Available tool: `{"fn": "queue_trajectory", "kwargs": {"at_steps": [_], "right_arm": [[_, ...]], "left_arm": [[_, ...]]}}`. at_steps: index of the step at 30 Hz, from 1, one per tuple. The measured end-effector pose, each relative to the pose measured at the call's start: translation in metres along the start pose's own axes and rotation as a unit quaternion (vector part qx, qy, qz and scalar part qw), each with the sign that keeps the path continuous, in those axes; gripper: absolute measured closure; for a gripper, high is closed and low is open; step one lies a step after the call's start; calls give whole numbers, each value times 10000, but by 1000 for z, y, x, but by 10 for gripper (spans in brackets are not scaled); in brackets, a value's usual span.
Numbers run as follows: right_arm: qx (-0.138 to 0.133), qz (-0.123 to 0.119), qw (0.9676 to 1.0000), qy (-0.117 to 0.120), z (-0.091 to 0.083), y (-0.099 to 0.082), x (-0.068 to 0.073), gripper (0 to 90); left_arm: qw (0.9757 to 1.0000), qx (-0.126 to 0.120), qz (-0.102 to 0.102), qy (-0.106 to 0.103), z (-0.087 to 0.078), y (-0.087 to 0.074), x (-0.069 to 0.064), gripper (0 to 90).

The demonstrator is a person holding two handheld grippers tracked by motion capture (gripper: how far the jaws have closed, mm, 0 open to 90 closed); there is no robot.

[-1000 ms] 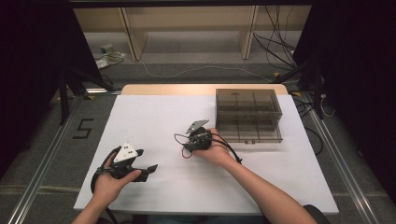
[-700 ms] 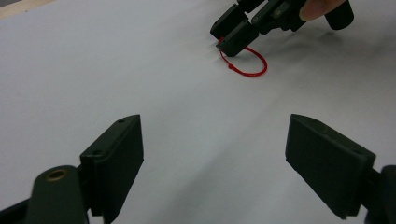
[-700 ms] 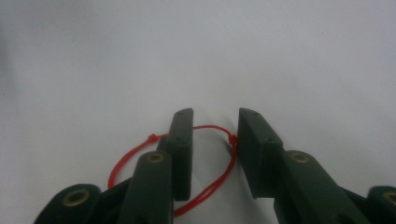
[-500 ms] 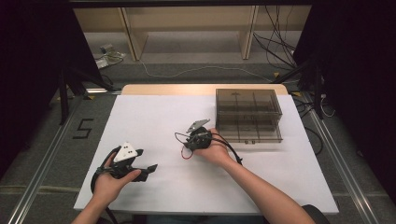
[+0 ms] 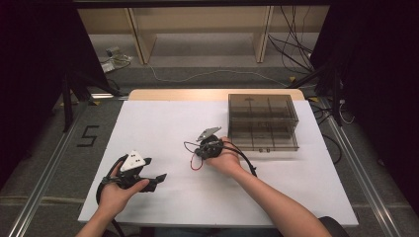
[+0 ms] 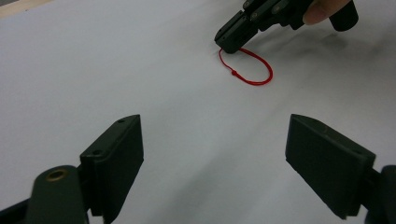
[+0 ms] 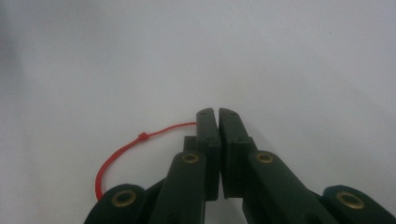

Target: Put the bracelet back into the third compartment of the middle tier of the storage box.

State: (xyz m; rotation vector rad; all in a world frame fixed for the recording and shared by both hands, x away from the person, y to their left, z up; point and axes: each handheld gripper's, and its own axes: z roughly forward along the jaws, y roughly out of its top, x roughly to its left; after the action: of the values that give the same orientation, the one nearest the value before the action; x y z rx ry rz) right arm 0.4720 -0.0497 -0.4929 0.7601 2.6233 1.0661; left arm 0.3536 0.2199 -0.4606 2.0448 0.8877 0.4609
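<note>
1. High view: your right claw (image 5: 199, 150) sits near the middle of the tabletop (image 5: 163, 123), with the red string loop (image 5: 196, 165) lying just at its tip, toward the near edge. Your left claw (image 5: 157, 180) rests close to the near left corner, well apart from the string.
2. Left gripper view: your left claw (image 6: 212, 154) stands wide with nothing in it; the red string loop (image 6: 252, 70) lies ahead, touching the right claw's (image 6: 229, 44) tip.
3. Right gripper view: your right claw (image 7: 218, 113) has just been closing, jaws together; the red string loop (image 7: 122, 151) curves out from its left jaw, apparently pinched there.

From my right gripper view, the red string loop (image 7: 122, 148) runs behind the jaws, so I can't tell whether its end is pinched between them. In my high view, the drawer box's (image 5: 263, 122) contents are too small and dim to make out.
</note>
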Motion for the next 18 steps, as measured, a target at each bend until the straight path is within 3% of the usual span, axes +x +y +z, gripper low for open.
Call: {"fn": "queue_trajectory", "kwargs": {"at_steps": [7, 18], "right_arm": [[-52, 45, 10000, -62, -3, -1, 2, 888], [-364, -55, 9992, -165, -19, 3, 5, 889]], "left_arm": [[10000, -4, -6, -2, 0, 0, 0, 192], [10000, -1, -12, 12, 0, 0, 0, 192]]}}
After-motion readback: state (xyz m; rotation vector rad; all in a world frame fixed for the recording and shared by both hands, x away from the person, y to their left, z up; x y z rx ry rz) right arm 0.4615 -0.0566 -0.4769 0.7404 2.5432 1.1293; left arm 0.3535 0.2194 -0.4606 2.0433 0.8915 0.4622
